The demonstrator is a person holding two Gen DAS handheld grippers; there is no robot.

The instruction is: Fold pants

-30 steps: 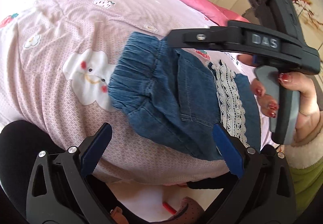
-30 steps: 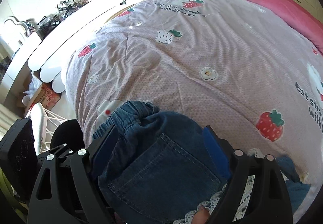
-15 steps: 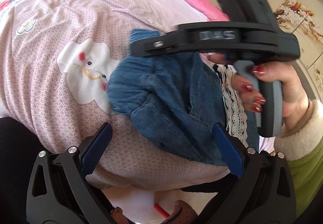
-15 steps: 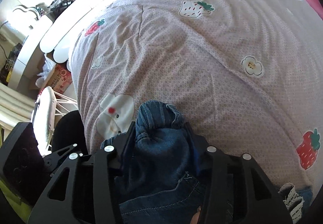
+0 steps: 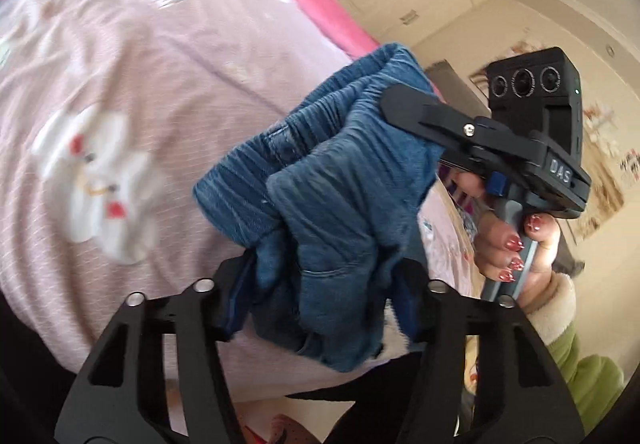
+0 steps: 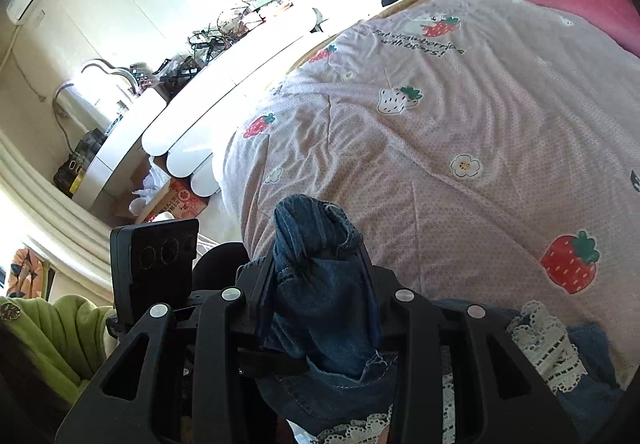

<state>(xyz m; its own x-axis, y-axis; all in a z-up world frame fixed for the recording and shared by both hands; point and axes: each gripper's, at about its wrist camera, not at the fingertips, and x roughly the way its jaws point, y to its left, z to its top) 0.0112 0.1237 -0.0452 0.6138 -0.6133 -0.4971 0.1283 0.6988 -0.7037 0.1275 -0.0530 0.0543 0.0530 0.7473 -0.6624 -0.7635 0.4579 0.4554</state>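
Denim pants (image 5: 336, 204) hang bunched off the strawberry quilt (image 6: 460, 132), both ends pinched: left gripper (image 5: 320, 284) clamps cloth just ahead of it, right gripper (image 6: 316, 284) bites the gathered waistband (image 6: 312, 228). Soft and floppy, likely sagging between grips; seams and waistband look like the firmest holds.

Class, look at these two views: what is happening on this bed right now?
A person holding a gripper in each hand is folding a pair of denim pants over a pink strawberry-print bedspread. The left gripper and the right gripper are both shut on the bunched denim, which is lifted off the bed. Its lace trim hangs nearby.
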